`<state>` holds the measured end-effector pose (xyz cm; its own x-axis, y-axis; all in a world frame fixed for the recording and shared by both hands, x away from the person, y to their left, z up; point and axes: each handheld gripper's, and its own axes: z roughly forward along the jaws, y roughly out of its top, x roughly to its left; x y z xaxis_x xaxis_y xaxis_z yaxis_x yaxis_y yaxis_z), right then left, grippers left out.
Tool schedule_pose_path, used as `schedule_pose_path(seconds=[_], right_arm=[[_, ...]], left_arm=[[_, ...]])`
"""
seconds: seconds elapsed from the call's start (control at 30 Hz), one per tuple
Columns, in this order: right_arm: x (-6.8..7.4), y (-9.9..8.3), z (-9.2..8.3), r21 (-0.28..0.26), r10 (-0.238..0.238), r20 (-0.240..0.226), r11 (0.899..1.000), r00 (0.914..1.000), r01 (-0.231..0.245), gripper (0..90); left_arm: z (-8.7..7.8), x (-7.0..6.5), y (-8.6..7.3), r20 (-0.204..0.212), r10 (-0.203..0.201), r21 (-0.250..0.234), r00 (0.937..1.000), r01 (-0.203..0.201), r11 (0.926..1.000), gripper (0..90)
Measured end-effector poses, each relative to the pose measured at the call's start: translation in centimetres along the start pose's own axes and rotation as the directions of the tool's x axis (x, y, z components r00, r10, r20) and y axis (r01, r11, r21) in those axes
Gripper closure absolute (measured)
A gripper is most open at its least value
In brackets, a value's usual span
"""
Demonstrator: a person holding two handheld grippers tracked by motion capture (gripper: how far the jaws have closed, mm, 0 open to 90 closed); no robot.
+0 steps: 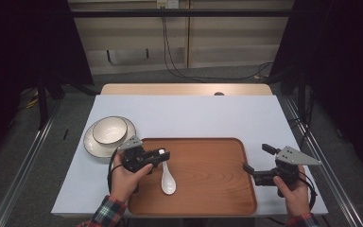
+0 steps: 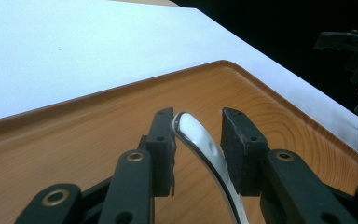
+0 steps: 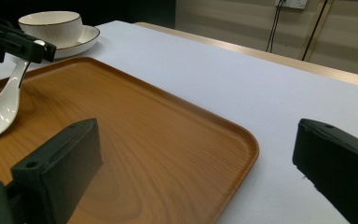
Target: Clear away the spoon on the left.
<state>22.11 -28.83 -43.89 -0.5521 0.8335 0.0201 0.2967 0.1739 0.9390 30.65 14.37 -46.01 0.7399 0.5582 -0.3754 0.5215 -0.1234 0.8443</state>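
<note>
A white ceramic spoon (image 1: 168, 182) lies in the left part of a wooden tray (image 1: 194, 139), its bowl toward the person and its handle raised toward the far side. My left gripper (image 1: 163, 155) stands open around the handle tip. In the left gripper view the spoon handle (image 2: 200, 144) rests against one pad (image 2: 164, 135), and a gap shows to the other. My right gripper (image 1: 257, 157) hovers wide open over the tray's right edge with nothing between its jaws. The right gripper view has the tray corner (image 3: 242, 140) between its jaws and the spoon (image 3: 2, 109) at far left.
A white bowl (image 1: 109, 129) sits on a white plate (image 1: 93, 145) just off the tray's far left corner. The tray lies on a pale table top (image 1: 194, 113), whose far edge is a wooden strip. Metal frame rails run along both sides of the table.
</note>
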Motion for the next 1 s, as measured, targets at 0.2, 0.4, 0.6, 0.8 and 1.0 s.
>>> schedule_pose_path(seconds=[0.2, 0.4, 0.6, 0.8, 1.0], right_arm=[[-0.01, 0.00, 0.01, 0.001, -0.001, 0.000, 1.000, 1.0000, 0.001, 0.8], [-0.01, -0.01, 0.00, 0.001, -0.001, -0.001, 1.000, 1.0000, 0.001, 0.8], [0.00, 0.00, 0.01, 0.001, 0.000, -0.002, 1.000, 1.0000, 0.000, 0.8], [0.04, 0.00, -0.01, 0.004, 0.003, -0.005, 1.000, 1.0000, -0.003, 0.8], [0.04, 0.00, -0.01, 0.005, 0.000, -0.004, 1.000, 1.0000, 0.000, 0.8]], left_arm=[[0.17, 0.17, -0.08, -0.014, 0.002, 0.012, 0.9999, -0.002, 0.9999, 63.5], [0.26, 0.25, -0.15, -0.018, 0.007, 0.012, 0.9998, -0.007, 0.9999, 61.0], [0.23, 0.32, -0.16, -0.022, 0.012, 0.011, 0.9997, -0.012, 0.9999, 60.7], [0.16, 0.31, -0.10, -0.017, 0.010, 0.009, 0.9998, -0.010, 0.9999, 59.3], [-0.15, 0.17, 0.19, -0.014, 0.010, -0.008, 0.9999, -0.010, 0.9999, 55.3]])
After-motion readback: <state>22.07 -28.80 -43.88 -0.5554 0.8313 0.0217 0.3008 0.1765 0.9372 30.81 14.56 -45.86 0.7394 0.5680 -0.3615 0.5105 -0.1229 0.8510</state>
